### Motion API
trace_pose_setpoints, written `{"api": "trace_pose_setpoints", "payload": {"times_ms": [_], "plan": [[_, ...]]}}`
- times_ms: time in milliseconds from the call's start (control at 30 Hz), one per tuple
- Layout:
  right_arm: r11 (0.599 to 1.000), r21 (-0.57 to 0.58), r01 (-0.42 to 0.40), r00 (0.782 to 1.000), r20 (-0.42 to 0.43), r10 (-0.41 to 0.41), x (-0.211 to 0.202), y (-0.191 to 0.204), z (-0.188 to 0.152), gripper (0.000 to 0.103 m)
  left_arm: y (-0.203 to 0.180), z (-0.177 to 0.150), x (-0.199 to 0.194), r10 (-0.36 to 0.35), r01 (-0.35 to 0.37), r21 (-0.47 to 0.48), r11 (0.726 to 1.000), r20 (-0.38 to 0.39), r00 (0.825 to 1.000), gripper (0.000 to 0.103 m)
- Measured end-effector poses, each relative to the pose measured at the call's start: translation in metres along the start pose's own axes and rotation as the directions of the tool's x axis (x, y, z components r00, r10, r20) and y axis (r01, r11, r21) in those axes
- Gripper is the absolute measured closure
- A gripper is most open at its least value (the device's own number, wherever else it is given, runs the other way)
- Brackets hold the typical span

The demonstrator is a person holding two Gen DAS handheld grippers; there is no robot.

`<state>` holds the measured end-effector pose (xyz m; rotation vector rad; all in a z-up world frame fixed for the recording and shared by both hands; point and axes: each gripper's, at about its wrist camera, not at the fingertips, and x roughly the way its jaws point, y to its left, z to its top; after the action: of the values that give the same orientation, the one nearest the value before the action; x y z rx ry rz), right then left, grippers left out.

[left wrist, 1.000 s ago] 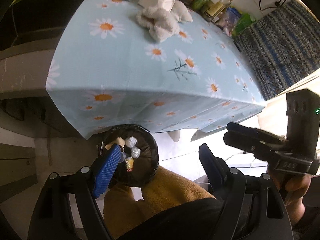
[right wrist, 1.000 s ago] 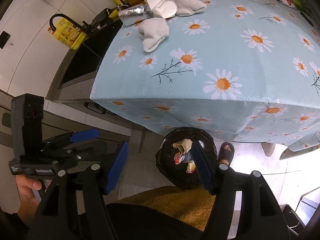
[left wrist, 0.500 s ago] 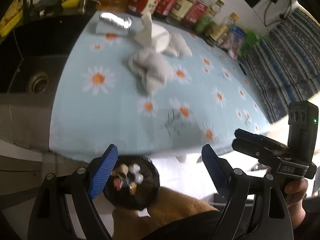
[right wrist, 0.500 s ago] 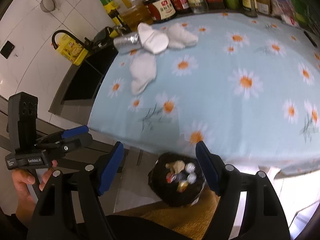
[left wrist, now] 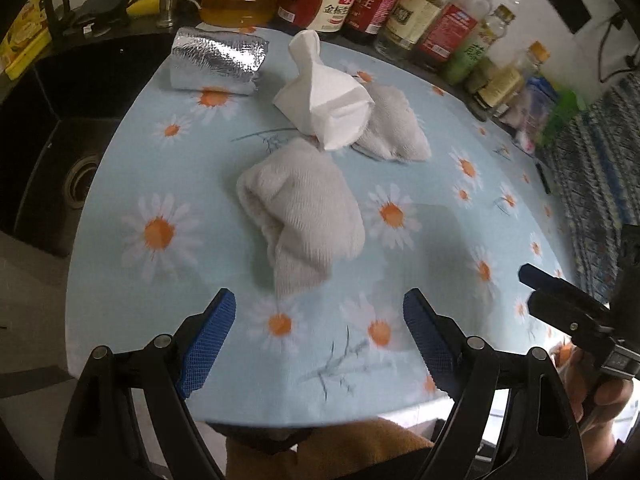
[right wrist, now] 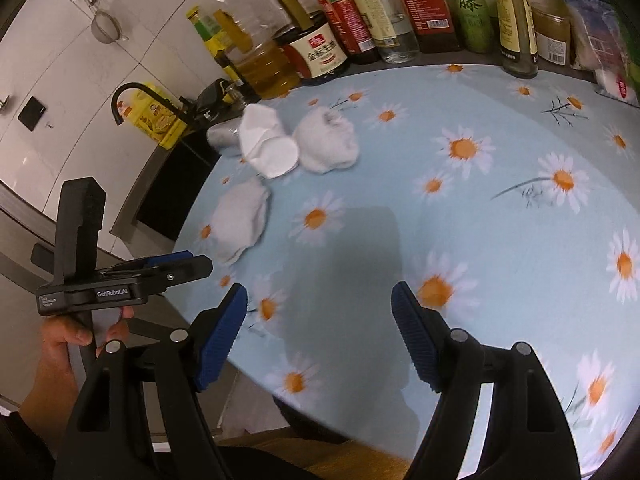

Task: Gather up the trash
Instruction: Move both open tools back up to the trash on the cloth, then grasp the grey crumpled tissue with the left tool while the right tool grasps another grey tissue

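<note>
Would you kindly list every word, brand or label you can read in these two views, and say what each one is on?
"GenRobot.AI": on the body of the left gripper, seen from the right wrist.
"金标生抽": on the dark soy sauce jar, also legible from the left wrist.
"藤": on the green-labelled bottle.
"王": on a red-labelled bottle; the rest of that label is unreadable.
All other bottle labels and the small print on the gripper: too small or blurred.

1. A table (left wrist: 132, 184) carries a light-blue daisy-print cloth.
2. On it lie a crumpled white towel (left wrist: 304, 216), a second towel (left wrist: 394, 128), a white paper wad (left wrist: 324, 96) and a silver foil pouch (left wrist: 218, 60).
3. Bottles (left wrist: 408, 4) line the far edge.
</note>
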<state>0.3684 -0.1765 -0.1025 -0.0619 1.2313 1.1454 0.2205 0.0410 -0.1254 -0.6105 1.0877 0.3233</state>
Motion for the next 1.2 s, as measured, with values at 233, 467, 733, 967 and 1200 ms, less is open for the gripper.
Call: {"api": "trace_pose_setpoints", "payload": {"times_ms": [233, 467, 733, 967, 1200], "plan": [[0.995, -0.089, -0.055, 0.997, -0.052, 0.051, 0.02, -0.012, 0.028, 0.029, -0.008, 0.024, 0.021, 0.065, -0.066, -0.055, 0.996, -0.013, 0.998, 0.021], [0.982, -0.16, -0.096, 0.993, -0.08, 0.084, 0.04, -0.014, 0.065, 0.029, -0.004, 0.041, 0.036, 0.162, -0.16, -0.137, 0.978, 0.002, 0.987, 0.037], [0.966, -0.228, -0.12, 0.989, -0.109, 0.097, 0.06, -0.012, 0.1, 0.029, 0.001, 0.038, 0.042, 0.146, -0.14, -0.18, 0.974, 0.019, 0.989, 0.06], [0.958, -0.264, -0.112, 0.981, -0.184, 0.064, 0.097, -0.014, 0.13, 0.029, -0.005, 0.032, 0.04, 0.153, -0.144, -0.161, 0.976, 0.048, 0.987, 0.069], [0.946, -0.277, -0.168, 0.967, -0.234, 0.103, 0.117, -0.012, 0.135, 0.029, -0.004, 0.021, 0.03, 0.135, -0.122, -0.192, 0.974, 0.055, 0.989, 0.071]]}}
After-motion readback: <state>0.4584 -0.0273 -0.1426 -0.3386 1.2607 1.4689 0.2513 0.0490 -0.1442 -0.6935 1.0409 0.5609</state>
